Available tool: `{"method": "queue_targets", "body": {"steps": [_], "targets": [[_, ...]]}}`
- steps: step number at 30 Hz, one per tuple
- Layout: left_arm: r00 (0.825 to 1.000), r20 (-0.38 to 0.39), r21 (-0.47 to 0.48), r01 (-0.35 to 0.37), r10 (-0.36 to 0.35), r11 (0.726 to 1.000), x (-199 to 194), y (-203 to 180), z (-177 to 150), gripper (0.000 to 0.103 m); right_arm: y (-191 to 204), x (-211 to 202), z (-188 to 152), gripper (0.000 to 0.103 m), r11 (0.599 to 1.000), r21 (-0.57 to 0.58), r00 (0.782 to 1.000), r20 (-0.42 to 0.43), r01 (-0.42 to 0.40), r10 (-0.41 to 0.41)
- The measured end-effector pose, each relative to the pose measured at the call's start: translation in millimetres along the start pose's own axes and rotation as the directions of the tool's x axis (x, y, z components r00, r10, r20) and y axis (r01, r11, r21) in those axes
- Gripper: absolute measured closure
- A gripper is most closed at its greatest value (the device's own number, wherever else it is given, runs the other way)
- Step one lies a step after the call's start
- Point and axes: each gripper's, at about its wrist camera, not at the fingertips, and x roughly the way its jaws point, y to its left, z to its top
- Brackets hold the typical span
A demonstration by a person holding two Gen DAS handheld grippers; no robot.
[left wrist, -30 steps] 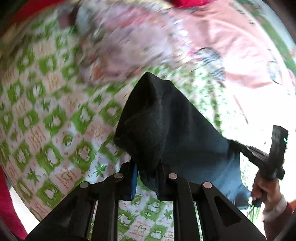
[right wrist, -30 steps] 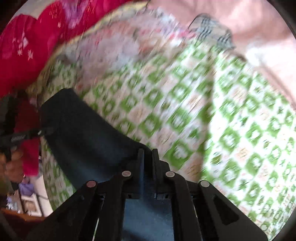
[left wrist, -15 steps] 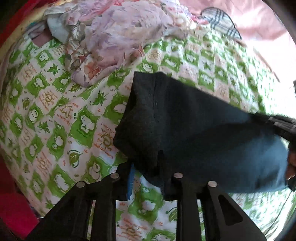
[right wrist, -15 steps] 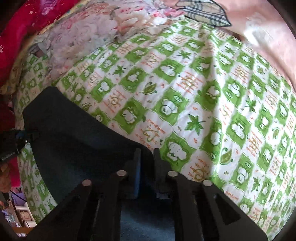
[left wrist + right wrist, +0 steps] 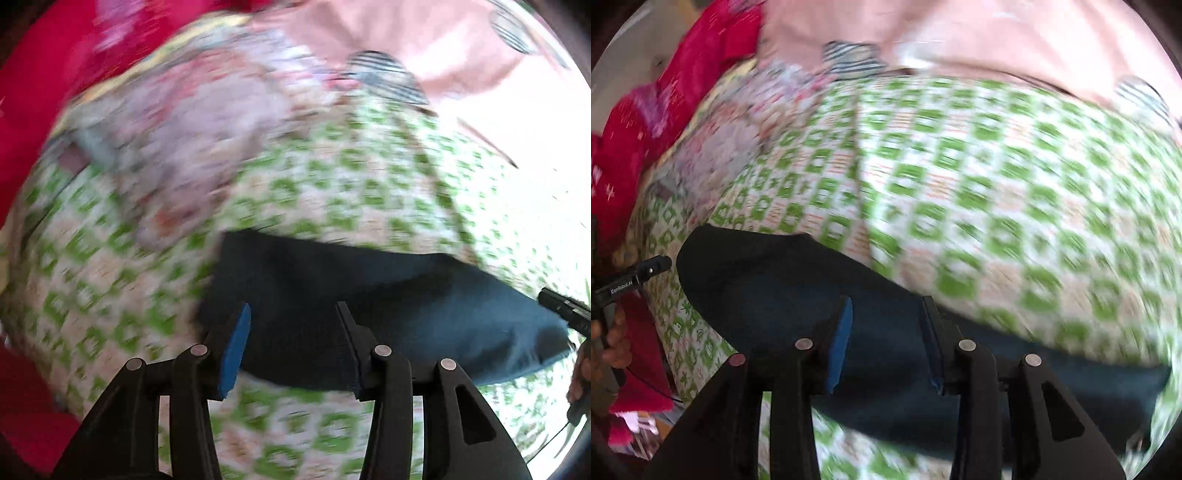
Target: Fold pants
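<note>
Spreading both sets of jaws at once, you are letting go of the dark navy fabric pants [image 5: 388,317], which are lying in a flat folded band across the green-and-white checked bedsheet [image 5: 332,192]. Your left gripper [image 5: 293,345], black with a blue pad on one finger, is opening above the left end of the pants; the cloth is showing in the gap between its fingers, but the pads are standing clear of it on both sides. Your right gripper [image 5: 886,341] is opening in the same way over the right part of the pants [image 5: 775,288], with the dark cloth lying between its fingers and not pinched. In the left wrist view the right gripper's tip is showing at the far right end of the pants, with a hand [image 5: 581,373] below it. A crumpled pale floral cloth [image 5: 207,125] is lying on the sheet beyond the pants, toward the far left, well apart from them. A pink blanket [image 5: 960,40] is covering the far side of the bed, and a red patterned cloth [image 5: 665,103] is bunched at the far left. Both views are blurred, so finer detail is not readable.
</note>
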Motion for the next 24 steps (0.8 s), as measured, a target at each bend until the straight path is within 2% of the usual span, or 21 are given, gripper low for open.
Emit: {"method": "queue_targets", "body": {"steps": [4,8,15,24], "targets": [[0.995,-0.028,0.112,0.099,-0.097,0.989,11,-60,12,0.054,-39,-23,-27,0.064,0.988,0.151,0.999,0.015,0.035,-0.038],[0.980,-0.075,0.221,0.194,-0.182,0.956,19,-123,17,0.053,-72,-46,-54,0.064,0.961,0.265,0.996,0.030,0.077,-0.088],[0.949,-0.173,0.408,0.314,-0.265,0.857,34,-230,10,0.051,-104,-75,-91,0.064,0.914,0.390,0.988,0.050,0.115,-0.145],[0.909,-0.285,0.559,0.415,-0.303,0.718,43,-321,-4,0.049,-139,-88,-113,0.064,0.855,0.503,0.979,0.081,0.123,-0.188]]}}
